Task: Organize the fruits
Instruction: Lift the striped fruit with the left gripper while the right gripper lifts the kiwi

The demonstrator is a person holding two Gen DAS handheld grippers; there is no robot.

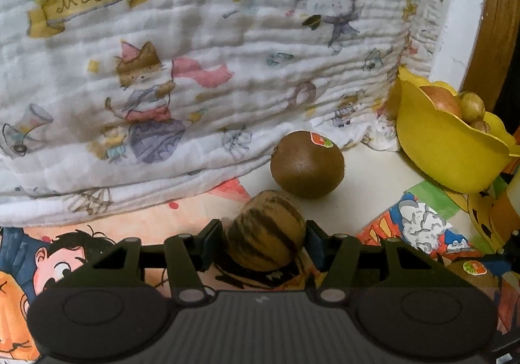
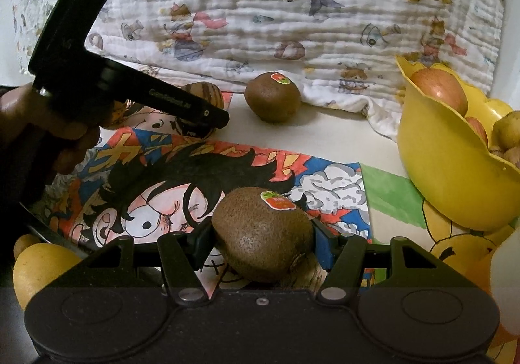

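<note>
My left gripper [image 1: 265, 237] is shut on a brown striped walnut-like fruit [image 1: 265, 235], low over the cartoon mat; it also shows in the right wrist view [image 2: 208, 113]. A loose kiwi [image 1: 307, 164] with a sticker lies just beyond it on the table, also seen in the right wrist view [image 2: 272, 97]. My right gripper [image 2: 261, 243] is shut on a second kiwi [image 2: 261, 234] with a red-green sticker. A yellow bowl [image 2: 445, 175] at the right holds apples and small brown fruits; it appears in the left wrist view too [image 1: 445, 149].
A white printed cloth [image 1: 195, 55] rises as a backdrop behind the table. A colourful cartoon mat [image 2: 169, 175] covers the table front. A yellow pear-like fruit [image 2: 39, 269] lies at the lower left. A white object [image 2: 507, 282] stands at the right edge.
</note>
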